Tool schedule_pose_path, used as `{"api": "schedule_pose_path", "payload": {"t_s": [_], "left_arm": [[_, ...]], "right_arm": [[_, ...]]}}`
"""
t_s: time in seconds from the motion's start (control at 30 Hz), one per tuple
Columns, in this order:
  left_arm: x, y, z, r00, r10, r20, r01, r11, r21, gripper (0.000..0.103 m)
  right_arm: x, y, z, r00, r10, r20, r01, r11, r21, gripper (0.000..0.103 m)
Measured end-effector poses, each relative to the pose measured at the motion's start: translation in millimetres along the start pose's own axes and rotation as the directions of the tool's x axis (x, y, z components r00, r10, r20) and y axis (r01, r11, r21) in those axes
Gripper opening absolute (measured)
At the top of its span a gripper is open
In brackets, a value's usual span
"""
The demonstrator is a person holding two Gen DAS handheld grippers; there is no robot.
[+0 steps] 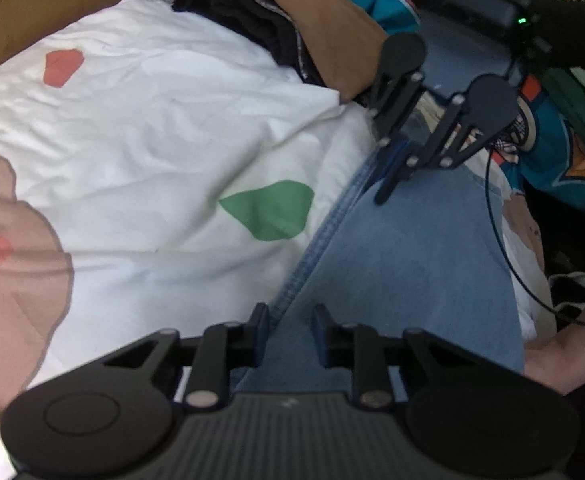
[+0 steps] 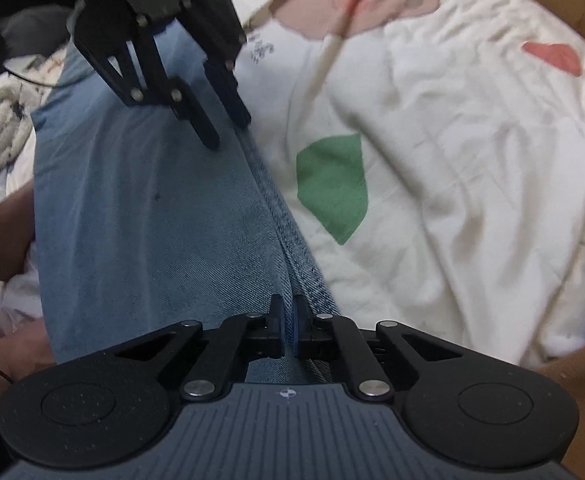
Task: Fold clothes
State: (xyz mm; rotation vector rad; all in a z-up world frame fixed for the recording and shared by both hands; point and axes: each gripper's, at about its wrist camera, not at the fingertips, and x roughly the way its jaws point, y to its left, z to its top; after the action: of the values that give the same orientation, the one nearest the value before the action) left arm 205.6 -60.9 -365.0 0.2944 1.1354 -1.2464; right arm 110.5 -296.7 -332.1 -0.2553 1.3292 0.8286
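Right tool [image 2: 288, 312] clamped on jeans [image 2: 152, 220] seam; left tool [image 1: 290, 320] apart, straddling same seam.

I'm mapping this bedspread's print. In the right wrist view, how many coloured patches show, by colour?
Green patch: 1
Coral-red patch: 1
Pinkish-brown patch: 1
Total: 3

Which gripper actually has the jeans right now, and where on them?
The right gripper is shut on the jeans at their side seam. The left gripper is open astride that seam, gripping nothing.
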Motion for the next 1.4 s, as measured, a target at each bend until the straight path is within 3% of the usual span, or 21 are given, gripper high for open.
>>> {"api": "schedule_pose_path", "payload": {"t_s": [0.27, 0.33, 0.43, 0.73, 0.83, 0.93, 1.0, 1.07, 1.4], "left_arm": [[0, 7, 1, 0.999, -0.042, -0.015, 0.042, 0.999, -0.016, 0.024], [-2, 9, 1, 0.999, -0.052, -0.014, 0.051, 0.998, -0.019, 0.008], [-5, 7, -1, 0.999, -0.049, 0.008, 0.049, 0.999, -0.002, 0.004], [4, 5, -4, 1.0, -0.003, 0.013, 0.002, 1.0, 0.027, 0.004], [7, 7, -5, 1.0, 0.0, 0.012, -0.001, 1.0, 0.017, 0.004], [7, 9, -6, 1.0, 0.0, 0.015, 0.0, 1.0, -0.016, 0.004], [7, 8, -7, 1.0, 0.005, 0.017, -0.005, 1.0, -0.022, 0.004], [7, 7, -7, 1.0, 0.012, 0.019, -0.012, 1.0, -0.016, 0.004], [6, 6, -8, 1.0, 0.019, 0.025, -0.019, 1.0, -0.009, 0.005]], "right_arm": [[-24, 7, -8, 0.996, -0.055, 0.068, 0.055, 0.998, -0.004, 0.0], [-24, 6, -10, 0.995, -0.064, 0.072, 0.065, 0.998, 0.0, 0.0], [-19, 4, -7, 0.995, -0.073, 0.069, 0.073, 0.997, 0.007, 0.0], [1, -5, -6, 0.995, -0.09, 0.041, 0.089, 0.996, 0.019, 0.0], [5, -9, -9, 0.994, -0.098, 0.042, 0.095, 0.993, 0.071, 0.001], [-3, -10, -12, 0.992, -0.119, 0.049, 0.111, 0.983, 0.144, 0.008], [-11, -8, -18, 0.985, -0.166, 0.045, 0.157, 0.974, 0.161, 0.026], [-17, -9, -30, 0.982, -0.189, 0.029, 0.181, 0.968, 0.172, 0.033], [-35, -21, -81, 0.952, -0.297, -0.076, 0.307, 0.931, 0.197, 0.033]]}}
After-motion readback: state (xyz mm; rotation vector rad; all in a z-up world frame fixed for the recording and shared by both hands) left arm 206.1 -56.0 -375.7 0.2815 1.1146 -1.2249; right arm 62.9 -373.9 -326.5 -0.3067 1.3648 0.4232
